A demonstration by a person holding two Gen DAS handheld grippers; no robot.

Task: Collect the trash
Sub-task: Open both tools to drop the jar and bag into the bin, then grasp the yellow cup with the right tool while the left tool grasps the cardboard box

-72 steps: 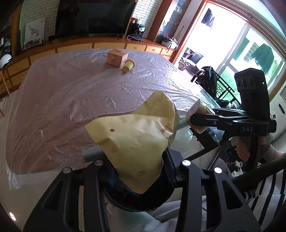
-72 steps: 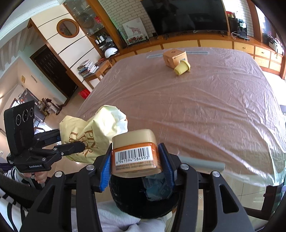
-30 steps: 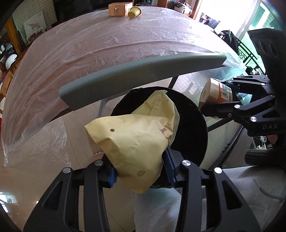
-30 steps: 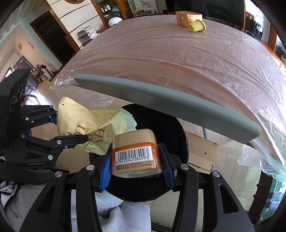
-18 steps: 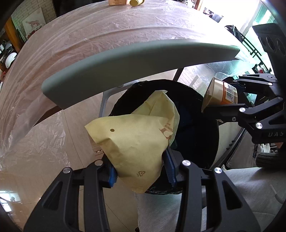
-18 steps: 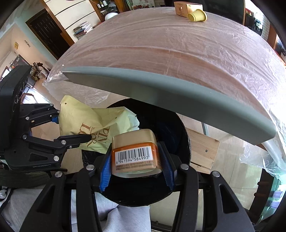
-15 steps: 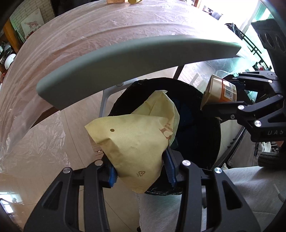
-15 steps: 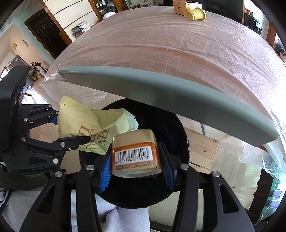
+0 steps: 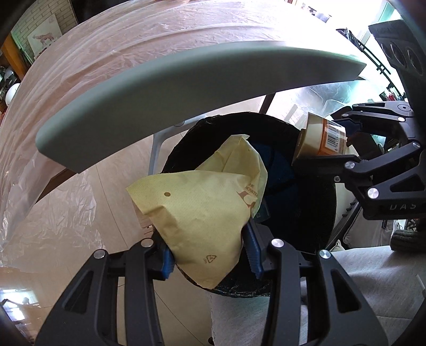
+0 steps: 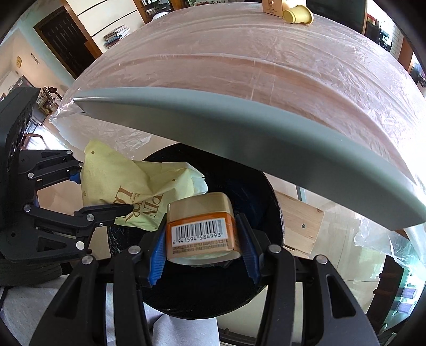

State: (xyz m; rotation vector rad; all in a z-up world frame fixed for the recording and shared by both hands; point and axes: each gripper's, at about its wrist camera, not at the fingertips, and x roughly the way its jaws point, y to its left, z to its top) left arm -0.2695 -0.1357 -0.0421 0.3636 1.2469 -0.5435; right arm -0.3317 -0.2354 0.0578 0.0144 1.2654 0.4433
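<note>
My left gripper [image 9: 210, 255] is shut on a crumpled yellow paper bag [image 9: 202, 207], which hangs over the mouth of a round bin lined with a black bag [image 9: 314, 202]. My right gripper [image 10: 202, 246] is shut on an orange jar with a gold lid and a barcode label [image 10: 199, 229], held just above the same black bin [image 10: 269, 213]. Each view shows the other hand: the orange jar [image 9: 322, 138] at the right of the left wrist view, the yellow bag [image 10: 127, 186] at the left of the right wrist view. Both grippers point steeply down.
A grey chair back [image 9: 186, 79] arches over the bin under the edge of a table covered in clear plastic [image 10: 239, 53]. A small cardboard box [image 10: 273, 6] and a tipped yellow cup [image 10: 298, 14] lie at the table's far side. The person's grey-clad legs [image 9: 346, 292] are below.
Both grippers have sunk a little toward the bin, which now looks larger and nearer. The bag and the jar stay gripped as before.
</note>
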